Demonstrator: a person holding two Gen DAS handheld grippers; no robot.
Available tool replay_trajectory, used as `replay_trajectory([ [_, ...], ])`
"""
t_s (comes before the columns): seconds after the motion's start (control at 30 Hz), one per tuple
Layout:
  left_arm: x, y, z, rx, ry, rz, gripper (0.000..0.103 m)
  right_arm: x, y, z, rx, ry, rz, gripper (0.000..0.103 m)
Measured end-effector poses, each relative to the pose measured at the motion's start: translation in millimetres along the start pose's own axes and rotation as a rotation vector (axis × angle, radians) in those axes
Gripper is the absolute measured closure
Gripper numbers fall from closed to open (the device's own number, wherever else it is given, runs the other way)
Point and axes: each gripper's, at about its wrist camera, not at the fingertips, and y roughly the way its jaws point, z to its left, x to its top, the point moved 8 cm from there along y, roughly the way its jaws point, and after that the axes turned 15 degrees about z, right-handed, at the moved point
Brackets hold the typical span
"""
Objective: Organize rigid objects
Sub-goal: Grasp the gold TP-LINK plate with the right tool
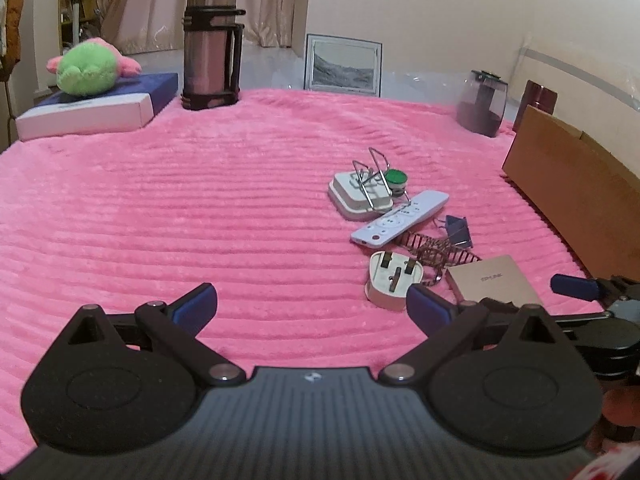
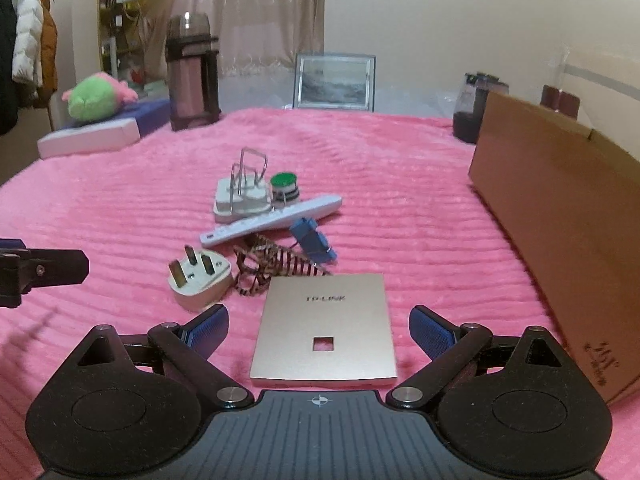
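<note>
Right wrist view shows the right hand-held gripper (image 2: 319, 330) spread wide and empty, its blue fingers flanking the gold TP-LINK panel (image 2: 325, 328) without touching it. The panel lies flat on the pink surface (image 2: 120, 216), long axis running away from the camera. Behind it, the white remote (image 2: 272, 221) lies diagonally, its far end pointing up-right, near the white plug (image 2: 200, 280), prongs up. The left hand-held gripper (image 1: 312, 308) hangs wide open, holding nothing. A cardboard box (image 2: 560, 216) stands right.

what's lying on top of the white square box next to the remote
A bent wire rack rests across the white square box, its loops standing up. Behind it sits a green-capped jar; the box's underside is hidden.
</note>
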Motion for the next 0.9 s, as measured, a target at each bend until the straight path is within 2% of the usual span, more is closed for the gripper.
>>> replay_trajectory([
  [0.17,-0.4,13.5,-0.5,-0.017,0.009,0.009,0.004,0.2,19.6,0.7,-0.050,-0.012,0.023,0.009],
  [0.5,1.0,26.6,-6.0,-0.037,0.031,0.021,0.004,-2.2,31.0,-8.1,-0.061,0.017,0.038,0.009],
  [0.6,0.8,28.9,-8.9,-0.044,0.038,0.024,0.004,-1.1,31.5,-7.4,-0.063,0.008,0.041,0.019],
  [0.9,2.8,33.0,-23.5,-0.071,0.088,0.027,0.004,-1.5,31.9,-11.0,-0.046,0.022,0.058,0.019],
])
